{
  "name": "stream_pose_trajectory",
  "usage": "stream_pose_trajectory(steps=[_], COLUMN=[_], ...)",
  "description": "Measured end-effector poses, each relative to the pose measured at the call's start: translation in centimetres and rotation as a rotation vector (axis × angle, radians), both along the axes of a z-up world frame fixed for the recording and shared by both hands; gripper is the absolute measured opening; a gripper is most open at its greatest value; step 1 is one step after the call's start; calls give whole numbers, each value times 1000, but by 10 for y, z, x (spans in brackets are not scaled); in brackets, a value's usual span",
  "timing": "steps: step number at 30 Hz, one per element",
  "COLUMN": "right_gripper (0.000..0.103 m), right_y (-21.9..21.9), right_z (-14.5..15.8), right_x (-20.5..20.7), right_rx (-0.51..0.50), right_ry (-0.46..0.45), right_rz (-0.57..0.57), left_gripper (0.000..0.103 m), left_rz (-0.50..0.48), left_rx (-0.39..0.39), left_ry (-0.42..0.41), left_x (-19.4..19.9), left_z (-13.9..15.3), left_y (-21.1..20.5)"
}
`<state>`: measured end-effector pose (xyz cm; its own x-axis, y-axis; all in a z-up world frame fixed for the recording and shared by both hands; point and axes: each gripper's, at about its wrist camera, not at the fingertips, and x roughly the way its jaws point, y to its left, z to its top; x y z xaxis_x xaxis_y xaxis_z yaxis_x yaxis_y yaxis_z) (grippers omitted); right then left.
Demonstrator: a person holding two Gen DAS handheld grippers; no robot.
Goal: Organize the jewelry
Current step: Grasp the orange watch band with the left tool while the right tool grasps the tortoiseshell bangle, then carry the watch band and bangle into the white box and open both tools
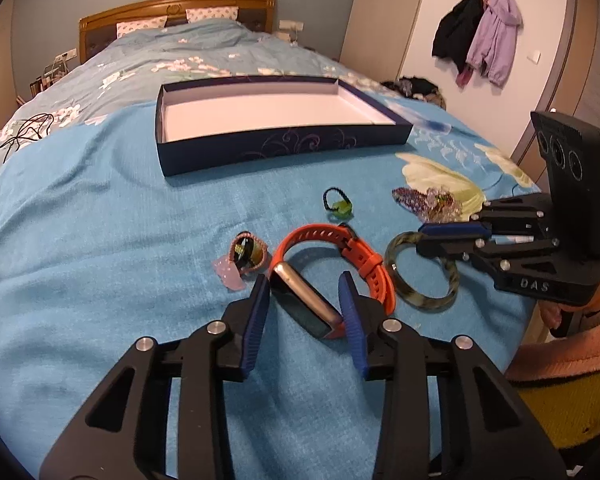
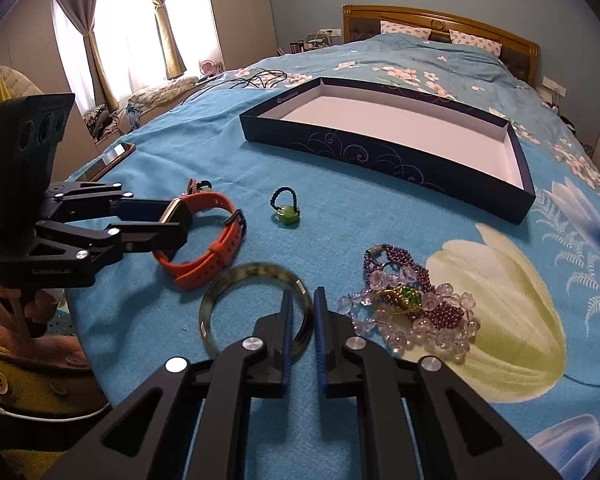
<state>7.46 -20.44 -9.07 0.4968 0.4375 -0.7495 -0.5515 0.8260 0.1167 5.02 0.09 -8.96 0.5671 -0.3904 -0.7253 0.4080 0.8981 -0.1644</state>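
A shallow dark-blue box [image 1: 260, 148] with a pale inner floor sits open on the blue bedspread [image 1: 100, 240], past the jewelry; nothing lies inside it in either view.

Nearer the cameras the pieces are spread on the cloth. The left gripper [image 1: 305, 292] has its blue-padded fingers spread wide on either side of the face of the orange watch [image 1: 332, 256]; the pads look close to the case, but whether they touch it cannot be told. The watch lies on its side with its strap looped. Just left of it lies a small pinkish ring-like piece with a pale pink tag [image 1: 244, 258]. Beyond the watch, between it and the box, lies a little dark beaded ring with a green stone [image 1: 338, 204].

The right gripper [image 2: 303, 300] has its fingers nearly together, with a narrow gap between the pads. They straddle the rim of the mottled green bangle [image 2: 256, 308], which lies flat just right of the watch strap; a firm hold cannot be confirmed. Just to the right of the bangle is a heap of purple and clear beaded bracelets [image 2: 412, 308], resting on the cloth's printed white flower.

A phone [image 2: 112, 158] lies near the bed's edge beyond the left gripper, and black cords [image 2: 256, 78] trail across the bedspread to the box's left.
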Motion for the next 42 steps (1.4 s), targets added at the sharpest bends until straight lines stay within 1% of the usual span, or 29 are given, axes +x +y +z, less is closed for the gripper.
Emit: stream_pose_trajectory(steps=[2, 3, 5, 6, 8, 11, 14, 17, 20, 23, 29, 32, 34, 38, 40, 42], right_gripper=[6, 6, 6, 6, 6, 6, 6, 6, 6, 6, 6, 6, 6, 6, 6, 6], right_y=[-2, -2, -3, -3, -5, -9, -17, -24, -29, -34, -45, -47, -49, -51, -49, -47], right_z=[0, 0, 0, 1, 4, 10, 18, 27, 36, 48, 68, 71, 71, 71, 70, 67], right_x=[0, 0, 1, 1, 3, 4, 8, 14, 21, 37, 80, 105, 119, 157, 172, 184], right_rx=[7, 9, 17, 21, 42, 54, 84, 98, 112, 110, 104, 77, 82, 79, 69, 63], right_ry=[0, 0, -1, -2, -4, -19, -34, -57, -82, -124, -173, -187, -181, -171, -169, -162], right_rz=[-6, -7, -8, -9, -11, -21, -42, -56, -68, -87, -124, -145, -157, -191, -203, -213], left_gripper=[39, 38, 28, 27, 19, 12, 12, 12, 12, 12, 12, 12, 12, 12, 12, 12], left_rz=[5, -1, -14, -14, -14, 6, 24, 31, 37, 39, 62, 73, 77, 91, 104, 120], left_rx=[25, 27, 3, 1, 12, 17, -1, -50, -78, -96, -92, -85, -80, -58, -62, -48], left_ry=[4, 11, 26, 30, 20, 16, 22, 30, -10, -37, -105, -133, -147, -140, -120, -106], left_x=[-2, -2, -4, -4, -6, -5, -2, 3, 6, 14, 51, 76, 92, 134, 157, 177], left_z=[1, 2, 2, 3, 3, 2, 4, 7, 20, 34, 66, 81, 86, 94, 92, 89], left_y=[0, 0, 1, -1, -4, -4, -1, 4, 8, 12, 13, 11, 10, 2, -3, -7])
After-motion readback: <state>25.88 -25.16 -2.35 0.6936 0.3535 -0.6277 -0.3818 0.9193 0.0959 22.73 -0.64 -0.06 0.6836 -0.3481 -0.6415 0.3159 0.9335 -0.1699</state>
